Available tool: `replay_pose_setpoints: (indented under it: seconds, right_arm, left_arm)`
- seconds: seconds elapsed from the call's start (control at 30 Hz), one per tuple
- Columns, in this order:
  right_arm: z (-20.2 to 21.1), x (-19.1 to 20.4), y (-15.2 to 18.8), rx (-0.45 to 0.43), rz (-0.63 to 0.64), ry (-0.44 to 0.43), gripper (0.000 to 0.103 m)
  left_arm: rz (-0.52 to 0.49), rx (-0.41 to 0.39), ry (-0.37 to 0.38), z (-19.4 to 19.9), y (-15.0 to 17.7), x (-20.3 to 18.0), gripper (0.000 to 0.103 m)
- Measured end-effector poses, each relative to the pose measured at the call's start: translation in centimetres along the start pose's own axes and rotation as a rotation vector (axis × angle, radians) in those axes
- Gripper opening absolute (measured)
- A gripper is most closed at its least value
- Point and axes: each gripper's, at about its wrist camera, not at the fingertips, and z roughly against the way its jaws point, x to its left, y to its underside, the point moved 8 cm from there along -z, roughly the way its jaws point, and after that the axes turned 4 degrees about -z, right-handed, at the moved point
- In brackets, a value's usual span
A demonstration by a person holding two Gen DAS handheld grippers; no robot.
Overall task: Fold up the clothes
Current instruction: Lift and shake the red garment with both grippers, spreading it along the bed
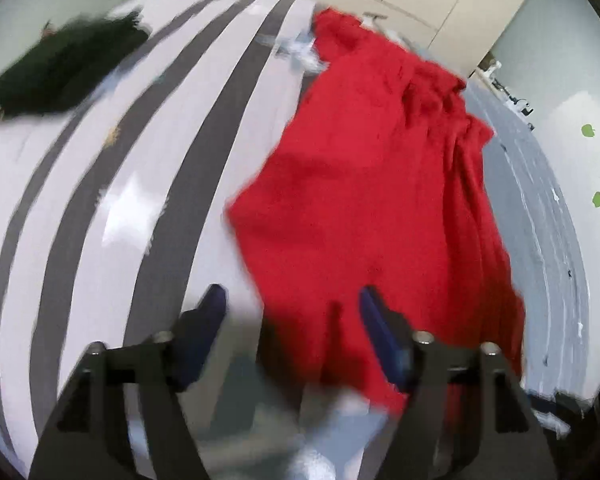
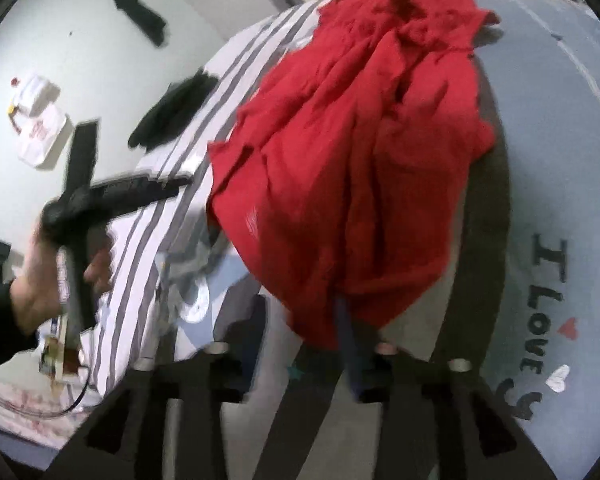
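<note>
Both grippers are open and hold nothing. Nearest, the left gripper [image 1: 290,300] has the red garment's [image 1: 380,200] near edge between its spread fingers, unpinched; the right gripper [image 2: 300,320] sits at the near hem too. Beyond them the garment runs lengthwise away over the striped sheet [image 1: 100,200]. A dark garment [image 1: 60,72] lies farther left.

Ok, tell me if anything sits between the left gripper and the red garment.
Nothing visible does. The left gripper is open, and the red garment already lies partly between its fingers on the striped sheet. The dark garment lies far off to the side, apart from the red one.
</note>
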Motion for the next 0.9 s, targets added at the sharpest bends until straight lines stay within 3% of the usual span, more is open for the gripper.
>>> replay_pose_setpoints:
  seconds: [0.13,0.27,0.3,0.37,0.5,0.57,0.63,0.9]
  right_arm:
    - [0.2,-2.0,-0.8,-0.04,-0.079,0.087,0.053]
    - [-0.9,-5.3,-1.5,-0.055,-0.188,0.183,0.053]
    - [-1.3,-6.1,-1.7,-0.059,-0.212,0.198,0.053]
    - [-2.8,-7.1,-2.0,-0.048,-0.238,0.205,0.053]
    - [-5.4,-8.0,-1.9,-0.015,-0.284,0.171,0.052]
    - [-6.1,-7.9,-1.9,-0.013,-0.292,0.141,0.044]
    - [-6.1,-7.8,-1.8,-0.016,-0.299,0.109,0.004]
    - [-4.4,-5.8,-1.5,-0.045,-0.248,0.051,0.003]
  left_arm:
    - [-0.1,0.069,-0.038,-3.5,-2.8,-1.9,0.07]
    - [-0.172,0.183,-0.098,-6.2,-1.4,-2.2,0.069]
    - [-0.176,0.205,-0.097,-6.5,-0.8,-2.2,0.052]
    - [-0.175,0.212,-0.079,-6.2,-0.4,-2.2,0.028]
    - [-0.151,0.201,-0.039,-4.7,0.4,-1.5,0.011]
    - [-0.127,0.189,-0.036,-3.2,1.0,-0.3,0.008]
    - [-0.112,0.177,-0.056,-1.4,1.8,1.2,0.007]
    - [-0.031,0.209,-0.081,4.6,8.3,6.7,0.005]
